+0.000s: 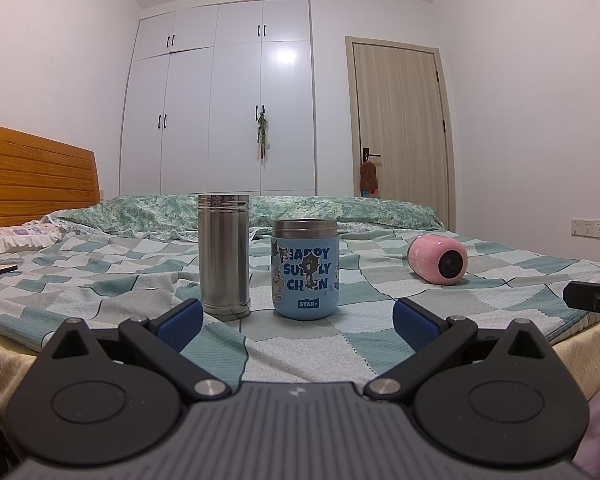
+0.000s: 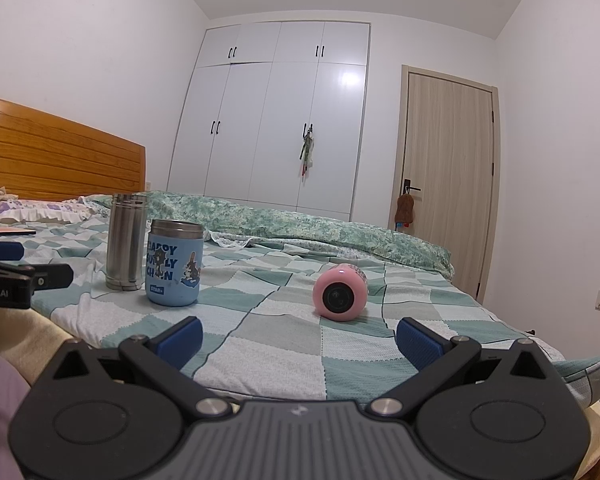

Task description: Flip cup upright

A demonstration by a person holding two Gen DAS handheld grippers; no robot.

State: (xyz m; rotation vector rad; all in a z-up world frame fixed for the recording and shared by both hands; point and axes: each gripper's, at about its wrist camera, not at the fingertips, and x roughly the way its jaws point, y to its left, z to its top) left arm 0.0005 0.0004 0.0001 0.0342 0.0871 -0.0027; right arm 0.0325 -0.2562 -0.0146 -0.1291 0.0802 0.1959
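A pink cup lies on its side on the checked bedspread, its dark end facing me. It also shows in the right wrist view, straight ahead of my right gripper, which is open and empty a short way in front of it. My left gripper is open and empty, near the bed's front edge, facing a blue printed cup and a tall steel cup, both standing upright. The pink cup is far to its right.
The blue cup and steel cup stand left of the pink one. A green quilt lies folded across the back. A wooden headboard, white wardrobe and door are behind.
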